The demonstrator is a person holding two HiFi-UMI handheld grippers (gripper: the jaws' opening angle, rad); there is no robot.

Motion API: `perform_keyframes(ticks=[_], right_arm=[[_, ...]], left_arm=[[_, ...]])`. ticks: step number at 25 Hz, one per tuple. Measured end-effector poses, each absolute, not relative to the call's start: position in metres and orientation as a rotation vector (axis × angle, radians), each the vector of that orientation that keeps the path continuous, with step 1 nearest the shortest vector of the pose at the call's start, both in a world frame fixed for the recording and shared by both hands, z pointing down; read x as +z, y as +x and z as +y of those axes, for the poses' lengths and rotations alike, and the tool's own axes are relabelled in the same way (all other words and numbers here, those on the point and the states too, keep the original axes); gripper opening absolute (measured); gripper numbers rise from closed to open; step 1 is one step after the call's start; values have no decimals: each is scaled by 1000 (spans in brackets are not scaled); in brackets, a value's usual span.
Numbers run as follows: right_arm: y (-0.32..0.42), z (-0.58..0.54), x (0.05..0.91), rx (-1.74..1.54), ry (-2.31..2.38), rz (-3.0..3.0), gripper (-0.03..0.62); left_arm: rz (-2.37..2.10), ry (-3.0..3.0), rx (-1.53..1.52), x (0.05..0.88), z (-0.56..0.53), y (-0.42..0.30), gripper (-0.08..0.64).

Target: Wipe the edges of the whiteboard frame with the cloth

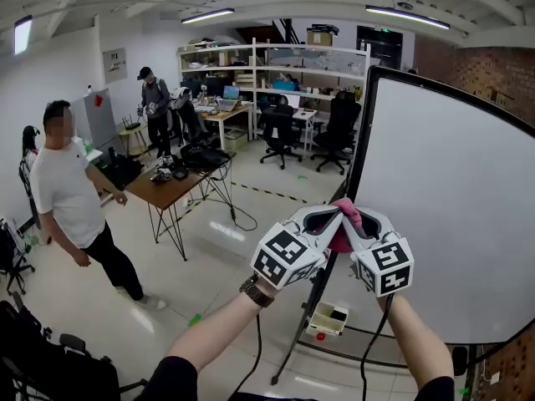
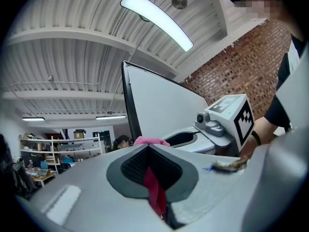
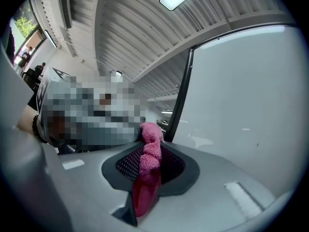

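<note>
In the head view, a big whiteboard (image 1: 451,215) on a stand fills the right side, and its black frame (image 1: 361,132) runs down its left edge. My left gripper (image 1: 333,217) and right gripper (image 1: 354,217) meet tip to tip at that edge, both shut on one pink cloth (image 1: 345,224). The left gripper view has the cloth (image 2: 154,190) pinched in my left gripper (image 2: 147,149), with the frame (image 2: 130,105) just beyond. In the right gripper view, my right gripper (image 3: 146,154) grips the cloth (image 3: 150,151) next to the frame (image 3: 180,98).
A person in a white T-shirt (image 1: 71,195) stands at the left near a wooden table (image 1: 175,189). Another person (image 1: 154,98) stands further back by desks, chairs (image 1: 279,132) and shelves. A small box (image 1: 328,318) and cables lie by the whiteboard stand's legs.
</note>
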State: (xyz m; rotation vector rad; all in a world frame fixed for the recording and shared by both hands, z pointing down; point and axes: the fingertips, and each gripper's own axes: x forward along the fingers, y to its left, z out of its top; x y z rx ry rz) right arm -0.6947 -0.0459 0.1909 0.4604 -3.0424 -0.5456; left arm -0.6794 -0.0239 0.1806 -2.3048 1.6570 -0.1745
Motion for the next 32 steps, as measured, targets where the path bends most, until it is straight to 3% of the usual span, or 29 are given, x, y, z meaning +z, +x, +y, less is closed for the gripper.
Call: perform_keyframes(ticks=[18, 23, 32], right_arm=[[-655, -16, 53, -810, 594, -3077, 72], [-665, -18, 32, -1036, 646, -2990, 69], [-655, -28, -39, -1069, 610, -2978, 69]], left_arm=[[1562, -2243, -85, 77, -1, -642, 3], [1551, -2224, -118, 60, -6, -651, 3], [1584, -2157, -12, -14, -16, -640, 2]])
